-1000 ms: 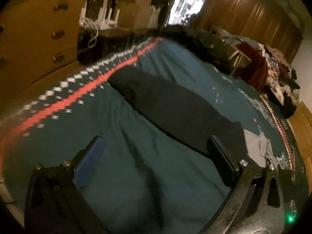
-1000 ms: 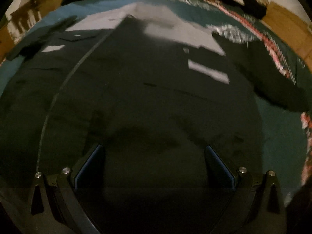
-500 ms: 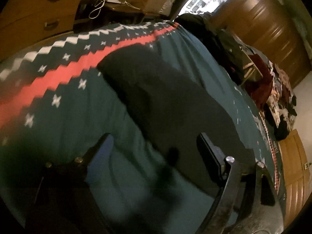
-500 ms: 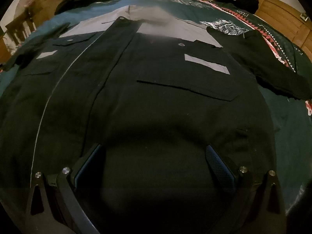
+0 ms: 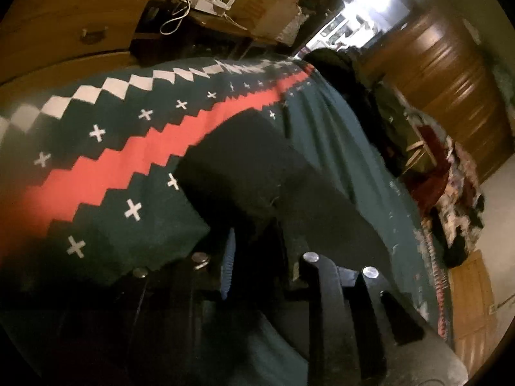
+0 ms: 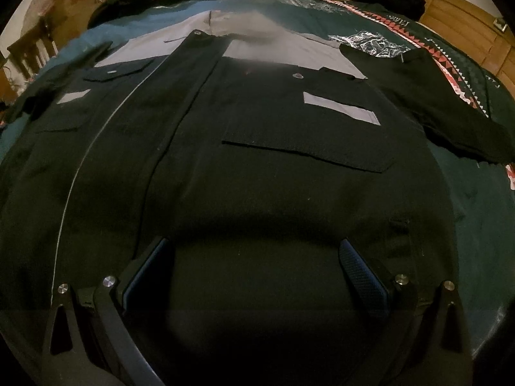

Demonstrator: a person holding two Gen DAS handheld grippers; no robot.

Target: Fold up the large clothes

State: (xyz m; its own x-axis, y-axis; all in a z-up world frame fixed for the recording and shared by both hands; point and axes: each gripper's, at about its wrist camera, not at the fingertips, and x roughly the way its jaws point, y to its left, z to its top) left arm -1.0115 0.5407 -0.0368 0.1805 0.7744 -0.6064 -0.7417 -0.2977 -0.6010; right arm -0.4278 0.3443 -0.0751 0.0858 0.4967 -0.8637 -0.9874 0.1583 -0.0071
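A large black shirt (image 6: pixel 257 148) with grey yoke and chest pockets lies spread flat, front up, on a dark teal bedspread (image 6: pixel 476 212). My right gripper (image 6: pixel 254 257) is open just above the shirt's lower hem, fingers apart over the cloth and holding nothing. In the left wrist view the shirt's black left sleeve (image 5: pixel 257 173) stretches across the bedspread (image 5: pixel 128 225). My left gripper (image 5: pixel 254 241) is shut on that sleeve's edge; the cloth bunches between the fingers. The right sleeve (image 6: pixel 434 106) lies out to the right.
The bedspread has a red and white zigzag border (image 5: pixel 112 173). A wooden dresser (image 5: pixel 64 16) and a cluttered desk (image 5: pixel 209 6) stand beyond the bed's edge. A pile of clothes (image 5: pixel 450 186) lies at the far side, near a wooden wardrobe (image 5: pixel 444 74).
My left gripper moved down onto the sleeve and closed on it. My right gripper stayed open over the hem, and its view sharpened.
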